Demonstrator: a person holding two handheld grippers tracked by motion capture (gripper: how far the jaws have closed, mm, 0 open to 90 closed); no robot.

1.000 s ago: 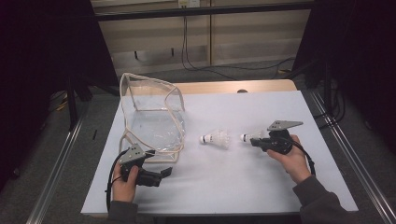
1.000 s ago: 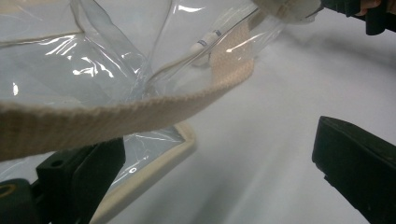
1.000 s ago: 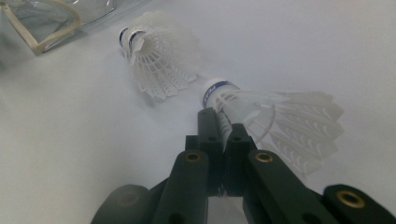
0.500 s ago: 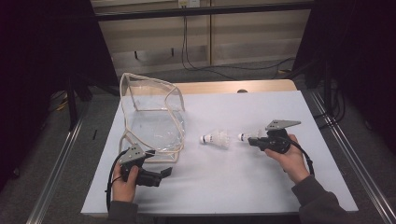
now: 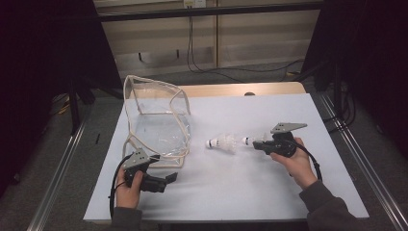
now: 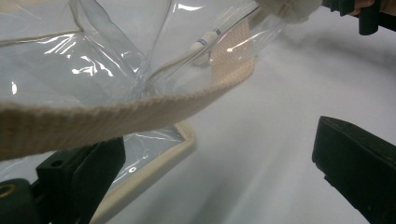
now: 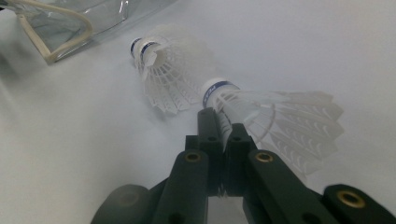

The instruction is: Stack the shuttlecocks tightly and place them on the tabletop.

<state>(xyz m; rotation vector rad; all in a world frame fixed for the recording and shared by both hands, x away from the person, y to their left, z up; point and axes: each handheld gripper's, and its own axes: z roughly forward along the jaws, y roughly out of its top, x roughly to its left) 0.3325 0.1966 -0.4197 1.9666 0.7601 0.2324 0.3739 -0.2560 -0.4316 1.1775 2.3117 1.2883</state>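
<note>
On the counter (image 5: pixel 231 192), the clear bag (image 5: pixel 156 120) stands at the left, reaching toward the far edge. Two shuttlecocks lie near the middle: one shuttlecock (image 5: pixel 222 143) just right of the bag, the second shuttlecock (image 5: pixel 252 140) to its right, between the jaws of the right hand-held gripper (image 5: pixel 255 144). The left hand-held gripper (image 5: pixel 171 178) sits at the near left, just before the bag's near edge.
</note>
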